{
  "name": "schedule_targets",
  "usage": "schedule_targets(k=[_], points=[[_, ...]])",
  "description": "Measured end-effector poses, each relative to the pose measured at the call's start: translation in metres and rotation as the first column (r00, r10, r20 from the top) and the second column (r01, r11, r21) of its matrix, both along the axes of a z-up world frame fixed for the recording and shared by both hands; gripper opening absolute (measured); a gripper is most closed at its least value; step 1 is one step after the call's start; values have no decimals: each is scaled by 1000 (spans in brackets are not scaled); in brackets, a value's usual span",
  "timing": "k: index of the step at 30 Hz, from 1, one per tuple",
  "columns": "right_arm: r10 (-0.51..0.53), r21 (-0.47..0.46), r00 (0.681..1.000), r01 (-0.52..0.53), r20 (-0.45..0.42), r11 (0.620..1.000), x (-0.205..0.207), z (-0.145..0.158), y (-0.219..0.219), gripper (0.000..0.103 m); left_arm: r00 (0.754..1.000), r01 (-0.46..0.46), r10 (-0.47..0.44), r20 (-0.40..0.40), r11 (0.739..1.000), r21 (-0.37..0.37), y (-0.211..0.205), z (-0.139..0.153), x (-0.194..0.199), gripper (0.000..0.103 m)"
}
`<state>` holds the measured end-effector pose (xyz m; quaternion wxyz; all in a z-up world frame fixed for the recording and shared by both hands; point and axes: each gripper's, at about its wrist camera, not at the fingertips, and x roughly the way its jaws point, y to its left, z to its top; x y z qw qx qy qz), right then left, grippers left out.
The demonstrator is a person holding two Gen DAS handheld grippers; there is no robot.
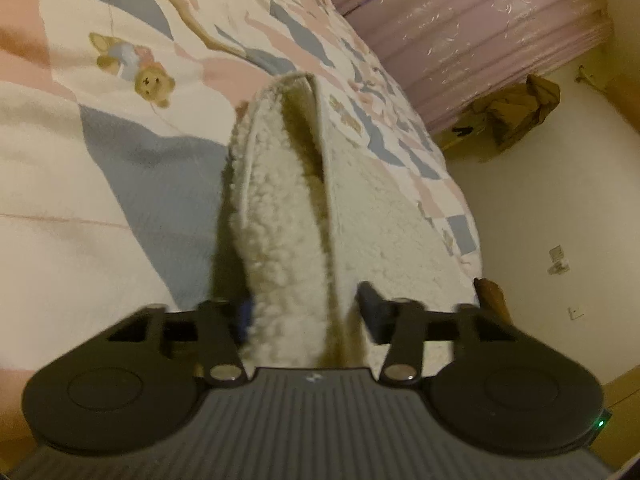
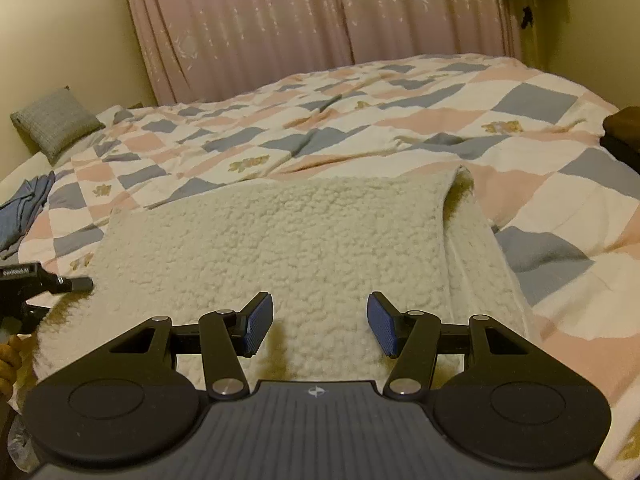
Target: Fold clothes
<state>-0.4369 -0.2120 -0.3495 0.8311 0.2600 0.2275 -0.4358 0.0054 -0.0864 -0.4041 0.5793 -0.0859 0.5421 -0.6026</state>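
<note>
A cream fleece garment (image 2: 280, 232) lies folded flat on the patchwork quilt (image 2: 400, 120) of a bed. My right gripper (image 2: 320, 322) is open and empty, its blue pads just above the garment's near edge. In the left wrist view a raised fold of the fleece garment (image 1: 280, 220) stands on edge and runs between the fingers of my left gripper (image 1: 308, 312). Its jaws are wide apart, with a gap showing between the fleece and the right finger (image 1: 374, 312). The left pad is mostly hidden behind the fleece. The left gripper (image 2: 48, 280) also shows at the left edge of the right wrist view.
A pink curtain (image 2: 300, 20) hangs behind the bed. A grey cushion (image 2: 56, 120) and a blue garment (image 2: 24, 212) lie at the bed's left side. A dark object (image 2: 624, 132) sits at the right edge. A brown bag (image 1: 520, 112) lies on the floor (image 1: 540, 220).
</note>
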Motion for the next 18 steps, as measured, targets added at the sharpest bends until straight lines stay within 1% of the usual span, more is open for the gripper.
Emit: schedule_targets(k=[1, 3, 5, 6, 7, 8, 11, 13, 14, 15, 16, 18], points=[[3, 0, 1000, -3, -2, 1000, 1, -2, -1, 55, 1000, -3, 3, 2, 1000, 7, -1, -1, -1, 35], [8, 12, 1000, -7, -23, 1000, 2, -8, -4, 54, 1000, -23, 22, 21, 999, 22, -3, 3, -2, 31], [9, 29, 999, -8, -31, 1000, 3, -14, -7, 53, 993, -33, 29, 114, 999, 30, -5, 21, -11, 27], [8, 35, 1000, -7, -24, 999, 2, -15, -8, 52, 981, -30, 23, 191, 999, 33, -8, 35, -19, 24], [6, 41, 1000, -5, -19, 999, 0, -16, -9, 51, 960, -23, 14, 279, 999, 29, -10, 51, -30, 19], [4, 50, 1000, -4, -9, 999, -1, -18, -11, 51, 941, -9, 2, 338, 1000, 17, -13, 66, -41, 18], [-11, 86, 999, 7, 44, 996, -9, -19, -15, 48, 901, 70, -47, 432, 997, -38, -22, 107, -75, 15], [-28, 119, 995, 17, 91, 993, -18, -19, -20, 43, 862, 140, -92, 499, 988, -60, -31, 129, -104, 15], [-38, 136, 993, 22, 116, 990, -22, -19, -22, 42, 840, 182, -120, 529, 981, -67, -38, 138, -122, 15], [-50, 153, 989, 28, 142, 988, -28, -18, -25, 38, 819, 223, -146, 555, 972, -72, -44, 145, -139, 15], [-62, 169, 984, 33, 168, 985, -34, -17, -27, 36, 802, 262, -174, 571, 962, -76, -50, 148, -155, 15], [-95, 195, 969, 50, 228, 979, -49, -13, -33, 35, 755, 357, -242, 610, 931, -72, -65, 151, -194, 15]])
